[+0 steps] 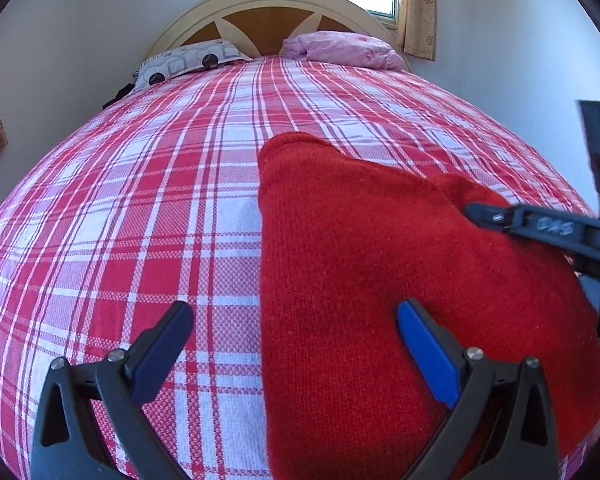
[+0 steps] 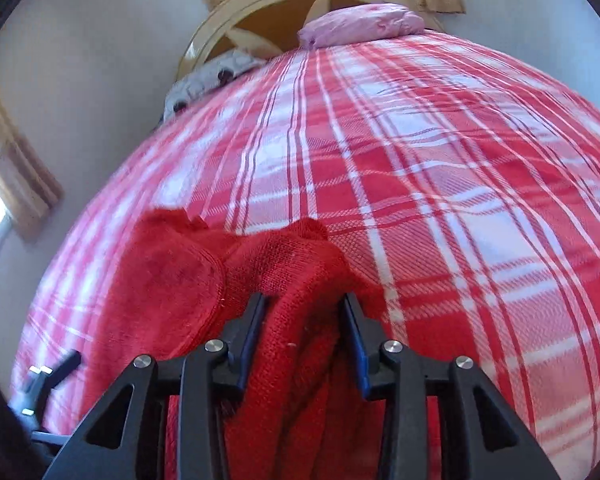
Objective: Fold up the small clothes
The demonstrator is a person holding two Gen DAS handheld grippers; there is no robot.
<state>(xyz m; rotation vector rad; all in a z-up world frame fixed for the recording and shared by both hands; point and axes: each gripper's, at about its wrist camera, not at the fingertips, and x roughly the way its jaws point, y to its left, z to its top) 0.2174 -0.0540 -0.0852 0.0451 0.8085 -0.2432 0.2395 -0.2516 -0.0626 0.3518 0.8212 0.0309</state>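
While the red sweater (image 1: 400, 260) lies on the bed (image 1: 140, 220) with one long edge already straight, I judge the fold only partly done: a bunched fold of the knit sits between my right gripper (image 2: 305, 312) fingers, and the loose cloth ahead of it is not yet laid flat. My right gripper pinches that fold, its blue pads pressed into the sweater from both sides, angled down toward the bed. My left gripper (image 1: 296, 324) hangs spread wide and empty, one finger over the plaid cover, the other over the sweater's near edge, also tilted down. Far beyond both grippers, the pillows (image 1: 340, 50) rest against the headboard (image 1: 268, 4).
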